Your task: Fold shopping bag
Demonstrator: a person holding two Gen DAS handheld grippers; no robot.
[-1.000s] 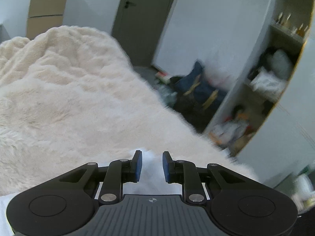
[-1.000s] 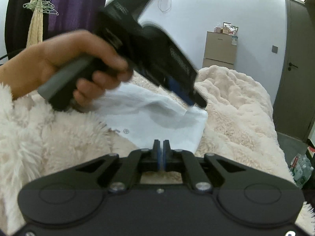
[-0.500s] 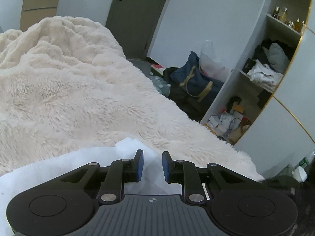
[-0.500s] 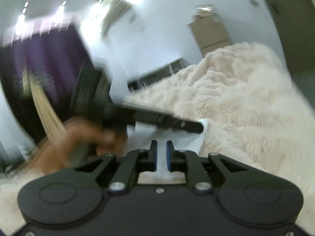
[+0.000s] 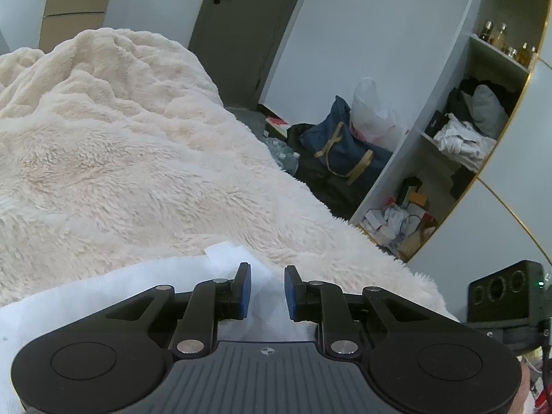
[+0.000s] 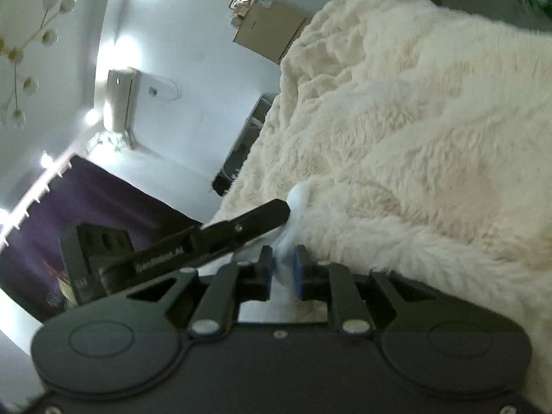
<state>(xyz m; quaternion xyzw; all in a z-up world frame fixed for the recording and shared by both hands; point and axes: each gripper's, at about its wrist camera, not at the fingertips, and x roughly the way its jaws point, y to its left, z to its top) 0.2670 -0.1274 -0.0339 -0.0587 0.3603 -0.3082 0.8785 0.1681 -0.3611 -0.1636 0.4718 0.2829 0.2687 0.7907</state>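
Note:
The white shopping bag [image 5: 103, 293] lies flat on a fluffy cream blanket [image 5: 138, 155]. My left gripper [image 5: 264, 286] sits low over the bag's far corner, its blue pads a narrow gap apart with a ridge of bag fabric pinched between them. In the right wrist view the left gripper [image 6: 284, 212] comes in from the left, with bag fabric [image 6: 298, 196] bunched at its tip. My right gripper [image 6: 283, 269], rolled hard onto its side, is just behind that corner. Its jaws are opening, and a fold of white bag stands between the pads.
The blanket [image 6: 414, 138] covers the bed on all sides. Past the bed's right edge are a navy duffel [image 5: 345, 148], a white plastic sack [image 5: 369, 117], cluttered shelves [image 5: 465, 138] and a grey door [image 5: 234, 34]. The right gripper's black housing [image 5: 500, 293] is at the right edge.
The left gripper sank, laying the lifted bag down on the blanket. The right gripper rolled far over, moved up to the bag's corner, and its shut jaws parted around the fabric.

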